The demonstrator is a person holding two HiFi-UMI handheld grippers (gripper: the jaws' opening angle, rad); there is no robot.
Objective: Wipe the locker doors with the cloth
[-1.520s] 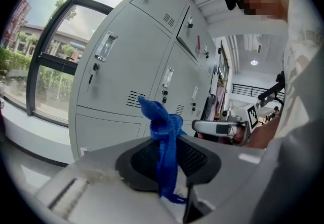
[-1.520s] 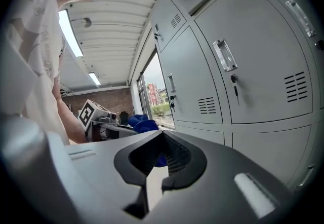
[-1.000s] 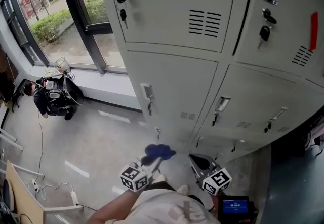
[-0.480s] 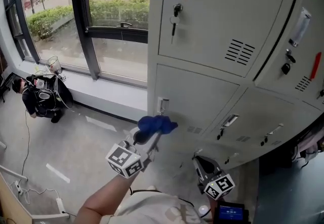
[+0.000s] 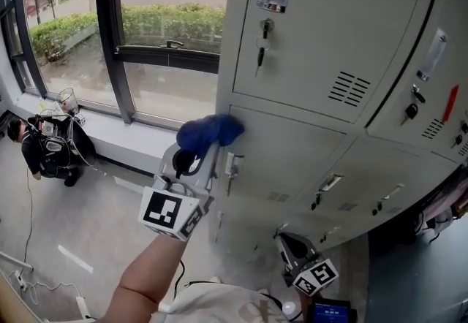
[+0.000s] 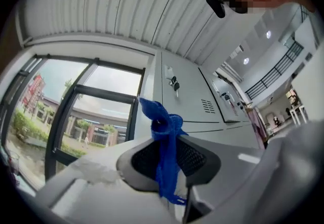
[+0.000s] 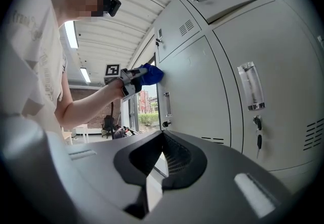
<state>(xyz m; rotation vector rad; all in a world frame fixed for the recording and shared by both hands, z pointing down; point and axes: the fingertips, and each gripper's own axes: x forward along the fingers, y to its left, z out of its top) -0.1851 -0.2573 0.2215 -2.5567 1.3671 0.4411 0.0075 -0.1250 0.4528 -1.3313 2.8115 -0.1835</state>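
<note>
Pressing against the top left corner of a grey locker door (image 5: 292,157), the blue cloth (image 5: 208,131) sits centre-left in the head view, just above that door's handle (image 5: 232,166). The left claw (image 5: 199,147) is clenched on the cloth (a loose tail of it hangs down between the jaws in the left gripper view). Low in the frame, right of centre, the right claw (image 5: 291,245) hangs with its jaws drawn together on nothing. A window (image 5: 146,14) fills the upper left.
</note>
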